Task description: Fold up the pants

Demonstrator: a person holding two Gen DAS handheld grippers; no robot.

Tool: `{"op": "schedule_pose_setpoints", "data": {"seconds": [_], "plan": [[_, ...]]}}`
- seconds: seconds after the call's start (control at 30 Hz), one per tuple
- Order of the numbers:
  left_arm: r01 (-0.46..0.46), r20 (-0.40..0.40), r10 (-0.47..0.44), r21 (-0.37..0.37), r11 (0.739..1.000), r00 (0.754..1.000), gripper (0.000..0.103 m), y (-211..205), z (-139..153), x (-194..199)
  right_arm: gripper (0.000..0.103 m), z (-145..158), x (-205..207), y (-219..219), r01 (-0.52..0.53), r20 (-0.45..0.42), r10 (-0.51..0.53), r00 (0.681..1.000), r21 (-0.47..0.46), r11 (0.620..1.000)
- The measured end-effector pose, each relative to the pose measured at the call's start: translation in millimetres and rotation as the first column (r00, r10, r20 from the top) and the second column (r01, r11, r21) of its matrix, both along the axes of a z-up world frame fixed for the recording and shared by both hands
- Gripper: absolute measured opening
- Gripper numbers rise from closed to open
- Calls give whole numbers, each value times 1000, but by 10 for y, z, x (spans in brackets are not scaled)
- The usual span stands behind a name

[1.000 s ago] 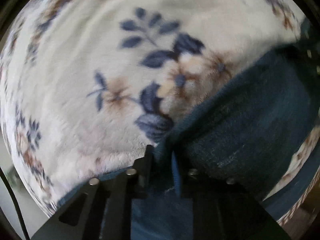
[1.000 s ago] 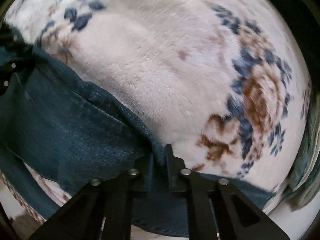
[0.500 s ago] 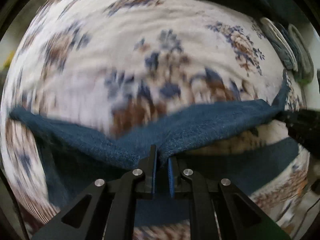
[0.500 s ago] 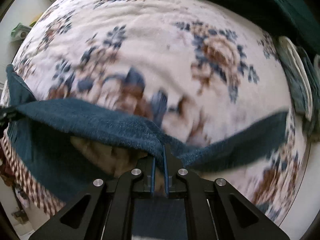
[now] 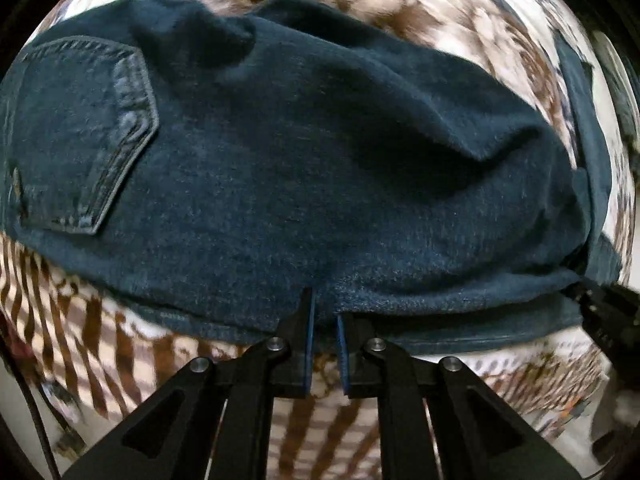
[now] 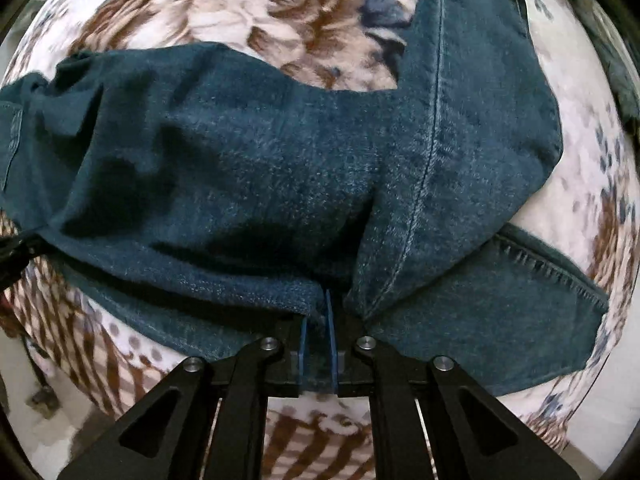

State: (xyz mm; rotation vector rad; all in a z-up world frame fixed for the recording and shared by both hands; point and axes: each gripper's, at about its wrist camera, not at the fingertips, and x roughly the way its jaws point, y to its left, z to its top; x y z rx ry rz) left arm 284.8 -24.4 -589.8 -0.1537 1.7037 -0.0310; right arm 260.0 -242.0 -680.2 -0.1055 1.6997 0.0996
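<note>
Left gripper [image 5: 322, 316] clamped on the jeans [image 5: 300, 152] hem at lower centre, right gripper [image 6: 322, 306] easing apart with denim still between, both should lay the folded edge square across the floral blanket [image 6: 248, 4].

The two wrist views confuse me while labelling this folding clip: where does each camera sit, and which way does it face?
Left wrist: on the left gripper, looking down along its jaws, which pinch the jeans at their near edge; back pocket at left; right gripper's tip at the right edge.
Right wrist: on the right gripper, looking down; jaws opening, denim hem between them; leg seam at right.
Shared: the same jeans over the floral blanket.
</note>
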Motion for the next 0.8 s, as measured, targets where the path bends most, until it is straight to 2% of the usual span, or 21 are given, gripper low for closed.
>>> {"op": "schedule_pose_setpoints", "data": {"seconds": [0.03, 0.1, 0.13, 0.17, 0.2, 0.23, 0.3, 0.43, 0.57, 0.67, 0.8], "plan": [[-11, -1, 11, -2, 1000, 1000, 12, -5, 57, 16, 13, 7, 9, -37, 27, -19, -26, 999, 18, 999], [-30, 14, 30, -5, 1000, 999, 32, -16, 201, 0, 21, 71, 2, -89, 48, -36, -46, 998, 41, 998], [-30, 22, 29, 8, 1000, 999, 60, -30, 291, -35, 35, 133, -13, -121, 64, -38, -61, 997, 61, 996], [-33, 36, 31, 31, 999, 999, 90, -45, 389, -70, 60, 187, -36, -137, 73, -41, -70, 997, 83, 994], [-30, 45, 28, 48, 998, 999, 97, -64, 457, -90, 72, 271, -69, -155, 84, -47, -79, 996, 116, 990], [-24, 63, 19, 71, 997, 998, 97, -108, 572, -117, 87, 335, -85, -164, 91, -48, -85, 995, 139, 986], [-6, 107, -4, 100, 995, 994, 97, -205, 733, -126, 88, 498, -155, -194, 110, -53, -102, 993, 180, 978], [61, 189, -99, 198, 978, 977, 97, -521, 886, -7, 88, 736, -125, -344, 183, -47, -177, 983, 193, 964], [100, 215, -161, 269, 958, 963, 98, -760, 733, 439, 88, 820, 404, -666, 273, 1, -276, 961, 134, 952], [119, 206, -202, 355, 927, 958, 98, -945, 550, 753, 88, 762, 997, -909, 316, 63, -320, 945, 67, 946], [144, 203, -247, 420, 896, 947, 98, -1170, 379, 1144, 88, 559, 1747, -1046, 311, 137, -305, 943, -22, 950]]}}
